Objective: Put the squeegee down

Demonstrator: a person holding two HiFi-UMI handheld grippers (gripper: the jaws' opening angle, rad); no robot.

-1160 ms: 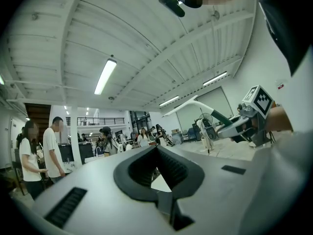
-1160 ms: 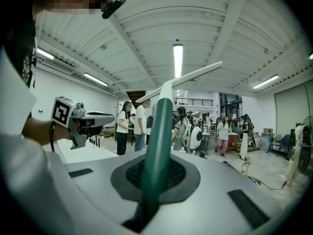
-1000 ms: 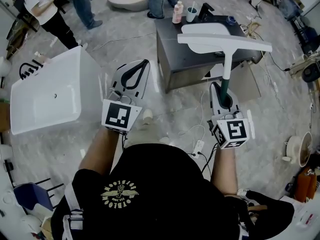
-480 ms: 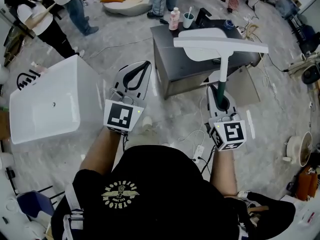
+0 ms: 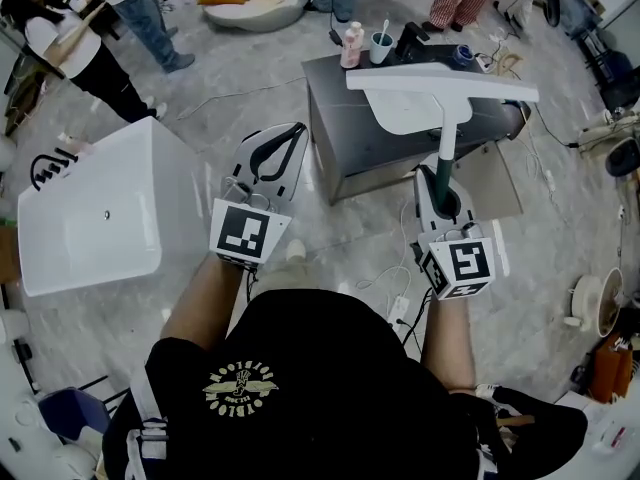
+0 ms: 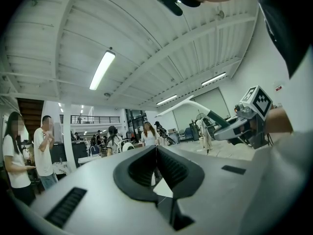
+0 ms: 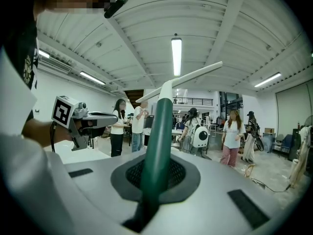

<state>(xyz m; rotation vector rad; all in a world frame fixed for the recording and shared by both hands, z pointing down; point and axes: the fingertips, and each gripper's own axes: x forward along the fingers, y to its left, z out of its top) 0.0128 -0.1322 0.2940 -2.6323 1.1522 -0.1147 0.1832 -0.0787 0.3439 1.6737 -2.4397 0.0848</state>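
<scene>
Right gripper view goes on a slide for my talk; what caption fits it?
Right tongs grip the squeegee by its green handle, white blade raised overhead, left tongs alongside, people behind.

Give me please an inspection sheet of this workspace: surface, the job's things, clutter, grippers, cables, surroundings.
Surface: dark cabinet ahead, with what looks like a white basin in its top.
Job's things: squeegee held in the air, white blade across the top, green handle pointing down into the right gripper.
Clutter: pink bottle, cup and black tap at the cabinet's far edge.
Grippers: right gripper shut on the squeegee; left gripper shut, nothing in it.
Cables: white cables and a power strip on the floor.
Surroundings: white bathtub at left; people standing beyond.
</scene>
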